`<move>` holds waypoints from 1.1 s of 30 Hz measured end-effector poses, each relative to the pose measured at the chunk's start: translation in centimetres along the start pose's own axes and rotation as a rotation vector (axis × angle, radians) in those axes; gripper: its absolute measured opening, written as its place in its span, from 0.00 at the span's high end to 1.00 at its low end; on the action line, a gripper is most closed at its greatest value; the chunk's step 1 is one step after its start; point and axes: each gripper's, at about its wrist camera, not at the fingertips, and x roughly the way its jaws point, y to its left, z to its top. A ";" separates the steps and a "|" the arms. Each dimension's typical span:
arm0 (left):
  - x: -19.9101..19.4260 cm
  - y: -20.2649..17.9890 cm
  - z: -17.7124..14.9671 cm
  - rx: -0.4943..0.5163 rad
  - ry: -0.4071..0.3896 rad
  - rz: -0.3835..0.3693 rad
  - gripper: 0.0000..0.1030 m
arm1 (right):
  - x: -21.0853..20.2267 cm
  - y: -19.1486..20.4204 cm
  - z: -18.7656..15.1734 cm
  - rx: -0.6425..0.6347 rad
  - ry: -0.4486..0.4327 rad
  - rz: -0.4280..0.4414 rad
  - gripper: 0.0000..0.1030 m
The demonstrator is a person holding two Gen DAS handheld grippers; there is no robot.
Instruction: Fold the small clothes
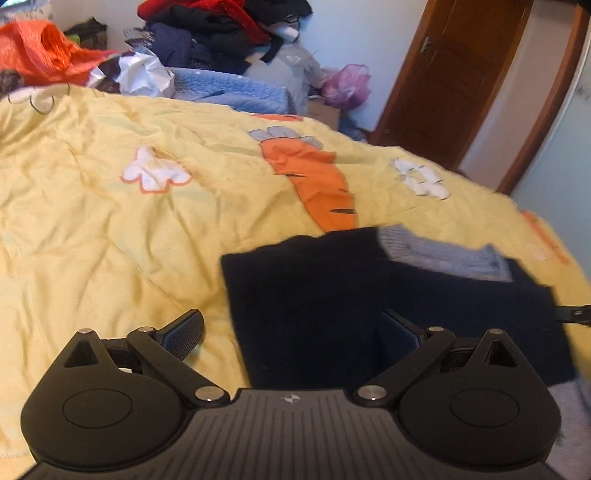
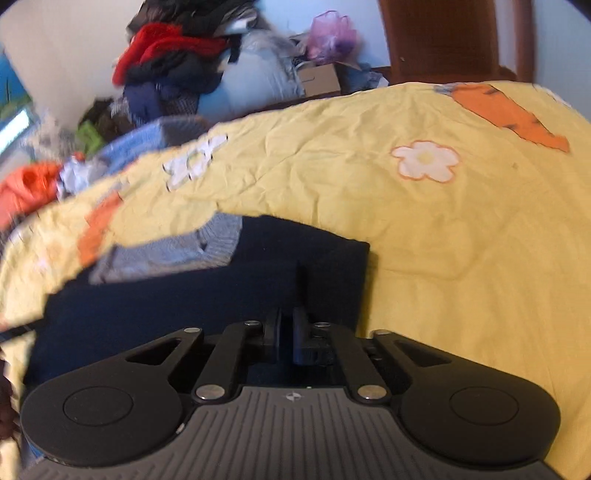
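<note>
A dark navy garment (image 1: 332, 295) with a grey-blue knit cuff (image 1: 443, 251) lies folded on the yellow bedspread (image 1: 110, 221). My left gripper (image 1: 291, 332) is open, its fingers spread over the garment's left edge, one finger over the bedspread and one over the cloth. In the right wrist view the same garment (image 2: 184, 295) and its knit cuff (image 2: 177, 251) lie ahead. My right gripper (image 2: 288, 332) is shut over the garment's right part; whether it pinches cloth is unclear. Its tip shows at the left wrist view's right edge (image 1: 572, 314).
The bedspread has carrot (image 1: 314, 177) and flower (image 1: 155, 171) prints. A pile of clothes (image 1: 214, 33), an orange bag (image 1: 40, 51) and a blue quilt (image 1: 229, 88) lie beyond the bed. A brown door (image 1: 454, 74) stands at the back right.
</note>
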 end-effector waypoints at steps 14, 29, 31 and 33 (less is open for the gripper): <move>-1.0 -2.8 -3.9 0.014 -0.010 -0.216 0.01 | -0.7 1.0 -3.4 -0.063 0.027 0.001 0.97; -11.7 -4.9 -16.1 0.111 0.055 -0.144 0.00 | -10.4 2.9 -17.5 -0.330 0.004 -0.055 0.51; -13.3 -5.2 -17.8 0.172 0.069 -0.104 0.00 | -11.7 3.6 -19.7 -0.424 0.009 -0.092 0.50; -14.9 -5.1 -19.6 0.203 0.066 -0.065 0.00 | -13.1 3.6 -21.5 -0.465 -0.006 -0.097 0.45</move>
